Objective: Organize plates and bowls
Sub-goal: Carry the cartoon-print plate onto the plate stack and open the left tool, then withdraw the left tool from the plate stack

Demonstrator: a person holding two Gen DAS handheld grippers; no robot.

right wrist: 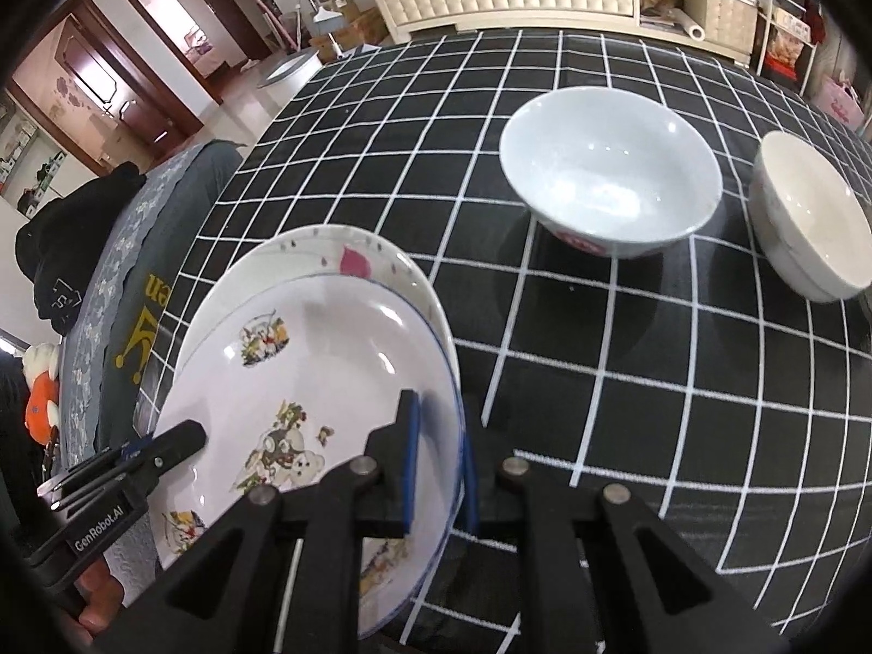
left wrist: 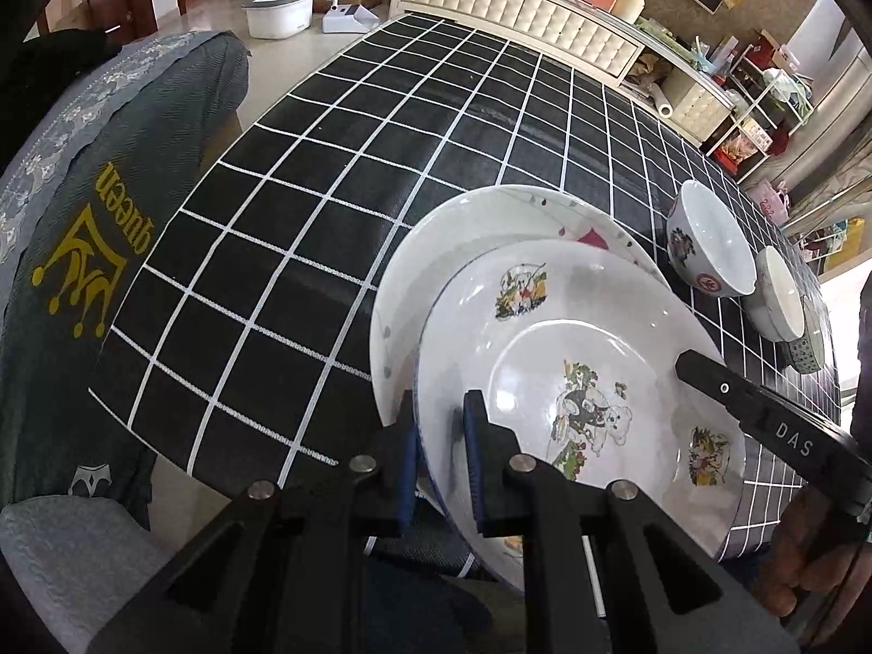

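A white plate with cartoon prints is held over a second white plate with a pink mark that lies on the black checked tablecloth. My left gripper is shut on the cartoon plate's left rim. My right gripper is shut on its right rim; it also shows in the left wrist view. A white bowl with red marks and a cream bowl stand to the right.
A patterned bowl sits past the cream bowl at the table's right edge. A chair with a dark grey cover stands at the table's left side. A padded cabinet and shelves line the far wall.
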